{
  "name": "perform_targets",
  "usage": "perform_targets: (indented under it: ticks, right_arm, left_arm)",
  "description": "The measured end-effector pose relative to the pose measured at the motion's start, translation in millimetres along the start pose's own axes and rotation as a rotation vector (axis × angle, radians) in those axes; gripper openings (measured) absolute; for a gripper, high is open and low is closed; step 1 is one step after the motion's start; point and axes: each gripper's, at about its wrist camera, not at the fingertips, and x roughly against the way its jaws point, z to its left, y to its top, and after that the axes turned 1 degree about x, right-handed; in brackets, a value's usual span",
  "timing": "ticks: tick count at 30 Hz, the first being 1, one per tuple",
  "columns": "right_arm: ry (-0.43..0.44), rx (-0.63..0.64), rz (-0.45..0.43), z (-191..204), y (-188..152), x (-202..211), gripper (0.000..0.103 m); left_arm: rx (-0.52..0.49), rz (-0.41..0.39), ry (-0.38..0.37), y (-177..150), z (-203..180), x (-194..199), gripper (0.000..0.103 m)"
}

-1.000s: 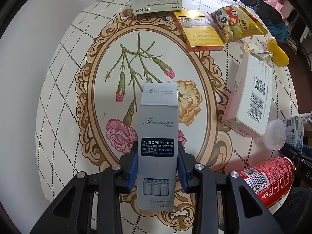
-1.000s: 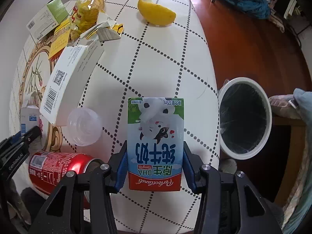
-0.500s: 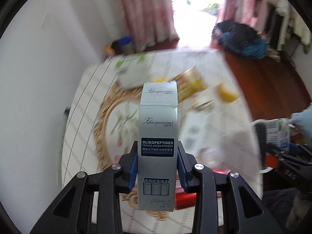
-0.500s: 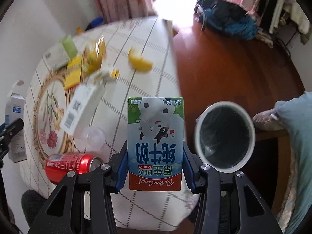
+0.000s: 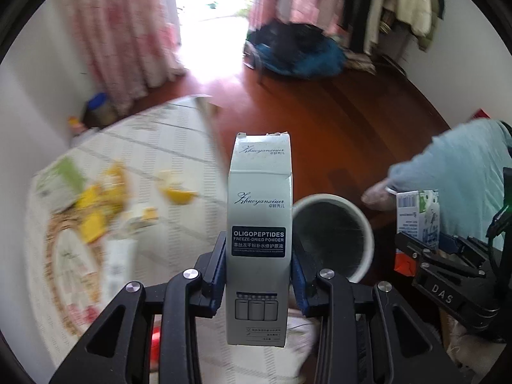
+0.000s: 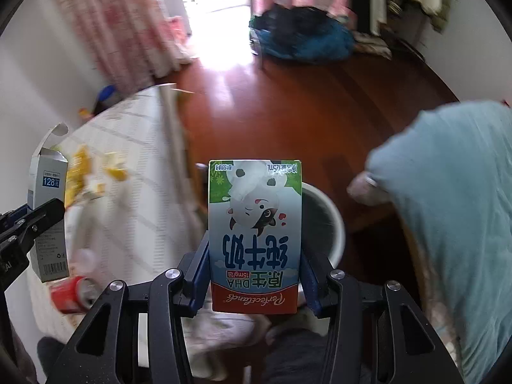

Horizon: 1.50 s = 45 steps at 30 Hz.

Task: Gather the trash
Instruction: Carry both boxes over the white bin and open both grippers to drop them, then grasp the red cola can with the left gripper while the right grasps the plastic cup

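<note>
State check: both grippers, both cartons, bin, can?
left gripper: shut on grey box
grey box: upright, top flap open
right gripper: shut on milk carton
milk carton: held upside down
trash bin: on floor, open top
red can: lying on its side on table

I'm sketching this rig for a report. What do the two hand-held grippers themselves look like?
Both match. The left hand-held gripper and right hand-held gripper have matte black angular linkage arms joined by round silver screws, and blue fingers. Seen from the left wrist, the right one's black body carries white "DAS" lettering. No cables show.
</note>
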Motion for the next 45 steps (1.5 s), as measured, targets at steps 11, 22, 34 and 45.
perform_targets:
  ticks: [11,22,34,45]
  right_arm:
    - [0.017,-0.127,0.189,-84.4,-0.6,-120.1,0.05]
    - [0.048,-0.167,0.297,-104.4,-3.9,-192.8,0.055]
    - [-0.029,-0.112,0.31,-92.5,-16.6,-159.3,0.1]
    - [-0.074,-0.099,0.211,-84.0,-39.4,-68.1,0.1]
  left_arm:
    - [0.012,0.281,-0.193,35.3,-73.0,-147.1,0.031]
    - [0.133,0.409,-0.264,33.0,-67.5,-200.4,0.087]
    - [0.005,0.26,0.02,10.5,-57.0,-136.9,0.095]
    - [-0.049,0.146,0.075,-14.2,-69.1,-54.0,0.095]
